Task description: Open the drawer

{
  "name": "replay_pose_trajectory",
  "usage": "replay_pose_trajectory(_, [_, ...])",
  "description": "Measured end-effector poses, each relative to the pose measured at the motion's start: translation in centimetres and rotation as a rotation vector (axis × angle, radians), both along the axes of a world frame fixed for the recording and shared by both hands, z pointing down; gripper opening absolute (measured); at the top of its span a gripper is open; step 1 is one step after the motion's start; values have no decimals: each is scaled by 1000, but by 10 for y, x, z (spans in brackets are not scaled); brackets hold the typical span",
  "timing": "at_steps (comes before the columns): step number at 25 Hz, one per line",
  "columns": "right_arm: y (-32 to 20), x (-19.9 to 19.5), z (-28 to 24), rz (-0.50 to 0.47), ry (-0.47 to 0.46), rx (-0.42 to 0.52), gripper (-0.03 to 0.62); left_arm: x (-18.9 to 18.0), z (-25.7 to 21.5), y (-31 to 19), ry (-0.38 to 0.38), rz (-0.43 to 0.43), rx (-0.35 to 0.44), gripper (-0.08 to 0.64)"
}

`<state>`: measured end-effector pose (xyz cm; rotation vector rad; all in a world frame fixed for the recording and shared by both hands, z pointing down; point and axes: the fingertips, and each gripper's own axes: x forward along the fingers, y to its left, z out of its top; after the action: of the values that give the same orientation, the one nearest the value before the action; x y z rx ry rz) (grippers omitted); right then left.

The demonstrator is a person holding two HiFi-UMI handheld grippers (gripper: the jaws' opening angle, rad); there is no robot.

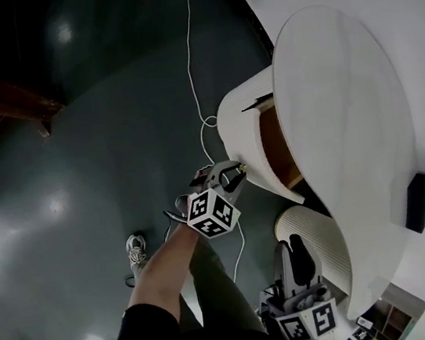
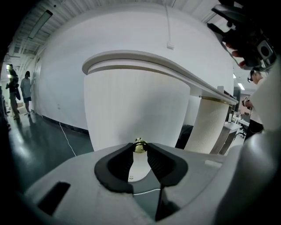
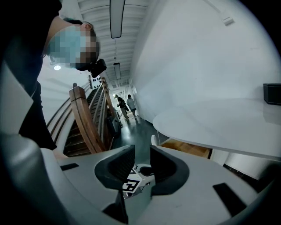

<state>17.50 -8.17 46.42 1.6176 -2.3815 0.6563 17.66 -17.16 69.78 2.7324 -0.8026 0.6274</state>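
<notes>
While left gripper clamps knob — drawer ajar.

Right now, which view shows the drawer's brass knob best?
The left gripper view: the knob sits centred and close, pinched by the left gripper at its jaw tips, against the white drawer front. The head view shows only a tiny glint at those tips. The right gripper view does not show it.

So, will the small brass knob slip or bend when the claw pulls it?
Probably slippery: the brass knob looks small, round and shiny, pinched only at the tips of the left claw. It is likely stiff, being fixed to the curved drawer front.
</notes>
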Motion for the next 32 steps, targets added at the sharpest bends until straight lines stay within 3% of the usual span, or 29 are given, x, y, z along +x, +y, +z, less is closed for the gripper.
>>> replay_pose_trajectory(20, [71, -41, 2, 67, -55, 9, 103, -74, 9, 59, -123, 28, -82, 103])
replay_pose_trajectory(32, [118, -51, 4, 132, -45, 13, 103, -96, 11, 79, -158, 29, -108, 103])
